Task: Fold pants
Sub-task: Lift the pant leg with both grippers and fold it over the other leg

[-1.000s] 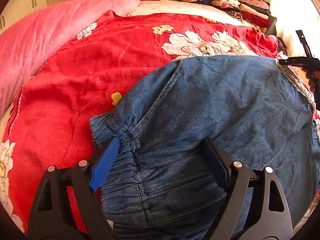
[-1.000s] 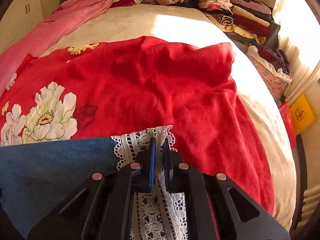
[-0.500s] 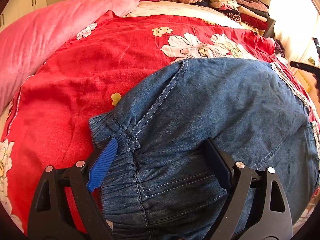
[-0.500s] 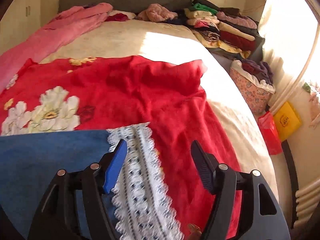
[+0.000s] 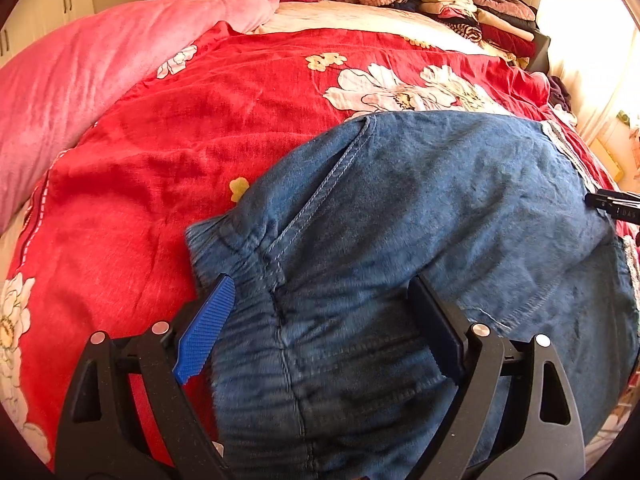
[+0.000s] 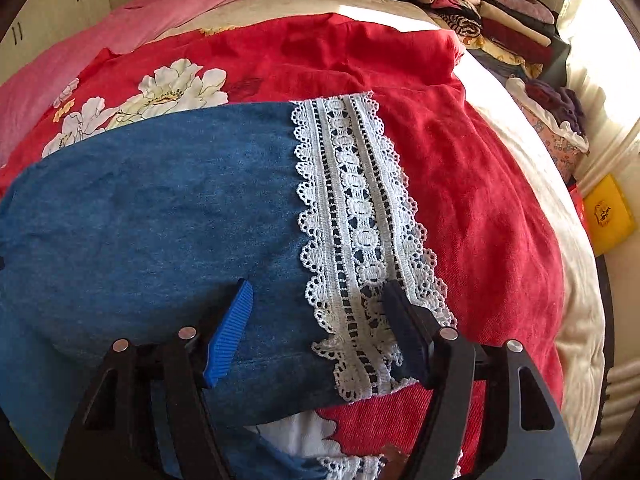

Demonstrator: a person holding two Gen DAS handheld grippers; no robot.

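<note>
Right gripper (image 6: 320, 312) released, lowered over lace hem (image 6: 360, 216), left gripper (image 5: 320, 308) jaws spread, pants (image 5: 420, 220) crosswise.

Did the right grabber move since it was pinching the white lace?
Yes. The right gripper let go and slid left along the blue denim pants; its open jaws now straddle the white lace trim's inner edge.

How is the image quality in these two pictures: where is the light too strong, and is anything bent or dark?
Left wrist view: the window side at far right is blown out to white, and the pants look slightly soft. Right wrist view: sunlight glares on the cream sheet, while the lace hem stays sharp. Both views: fisheye bending curves the bed, with dark corners.
</note>
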